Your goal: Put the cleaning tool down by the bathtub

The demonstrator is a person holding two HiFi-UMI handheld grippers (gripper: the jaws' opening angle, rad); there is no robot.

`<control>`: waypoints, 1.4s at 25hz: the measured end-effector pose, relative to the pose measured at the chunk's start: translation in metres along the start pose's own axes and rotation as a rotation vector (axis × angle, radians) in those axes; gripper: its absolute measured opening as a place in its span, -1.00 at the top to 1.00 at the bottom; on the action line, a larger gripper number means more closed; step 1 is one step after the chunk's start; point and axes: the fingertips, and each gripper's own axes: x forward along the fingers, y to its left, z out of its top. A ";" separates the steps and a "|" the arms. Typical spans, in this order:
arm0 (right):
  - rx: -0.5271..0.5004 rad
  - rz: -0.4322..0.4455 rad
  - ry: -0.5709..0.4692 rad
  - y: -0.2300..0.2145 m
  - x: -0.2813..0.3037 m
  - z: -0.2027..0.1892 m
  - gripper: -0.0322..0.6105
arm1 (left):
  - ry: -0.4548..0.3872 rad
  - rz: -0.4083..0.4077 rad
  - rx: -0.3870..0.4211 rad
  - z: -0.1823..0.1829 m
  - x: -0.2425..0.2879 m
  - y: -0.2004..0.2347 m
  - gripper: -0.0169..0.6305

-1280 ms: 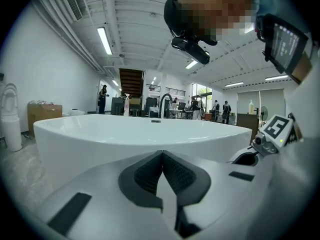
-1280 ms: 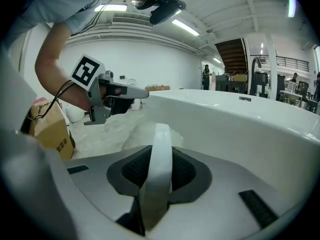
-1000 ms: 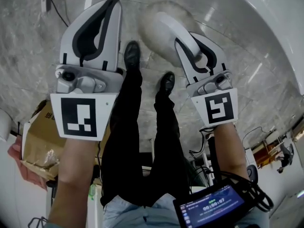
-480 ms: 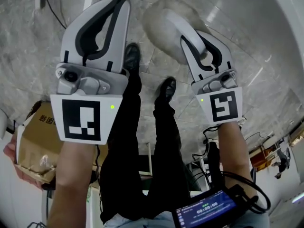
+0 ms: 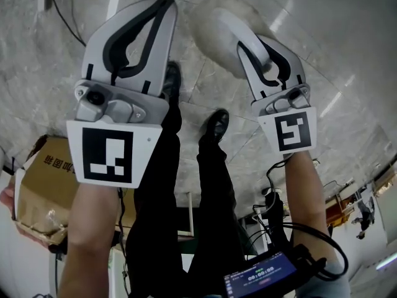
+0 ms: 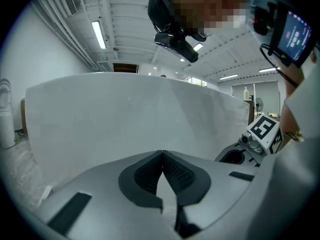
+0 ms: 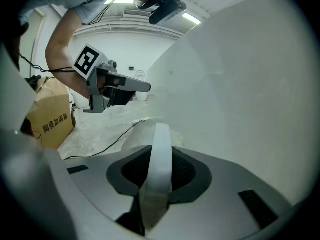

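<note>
The cleaning tool has a white handle (image 5: pixel 231 28) and a round, pale, fluffy head (image 5: pixel 211 12) that hangs over the marble floor. My right gripper (image 5: pixel 247 43) is shut on that handle; in the right gripper view the handle (image 7: pixel 160 166) runs up between the dark pads. The white bathtub wall (image 7: pixel 240 84) rises close on the right there, and it also fills the middle of the left gripper view as the bathtub (image 6: pixel 125 119). My left gripper (image 5: pixel 165 4) is held beside the right one, shut and holding nothing, its fingertips touching (image 6: pixel 162 155).
The grey marble floor (image 5: pixel 347 73) lies below both grippers. The person's black shoes (image 5: pixel 216 121) stand under them. A cardboard box (image 5: pixel 43 179) sits at the lower left, and a black cable (image 7: pixel 115 136) trails across the floor. A screen (image 5: pixel 260 278) hangs at the person's waist.
Both grippers have shifted slightly up in the head view, the tool still held. The bathtub's white rim has left the top right. The box has slid down and left.
</note>
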 end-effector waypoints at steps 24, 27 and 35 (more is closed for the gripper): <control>-0.084 0.070 0.039 0.003 0.057 -0.066 0.58 | 0.027 -0.026 0.016 -0.063 0.024 0.012 0.90; -0.096 0.074 0.053 0.005 0.059 -0.072 0.58 | 0.029 -0.025 0.005 -0.066 0.023 0.012 0.90; -0.106 0.081 0.082 0.007 0.064 -0.085 0.58 | 0.019 -0.038 -0.001 -0.065 0.024 0.008 0.90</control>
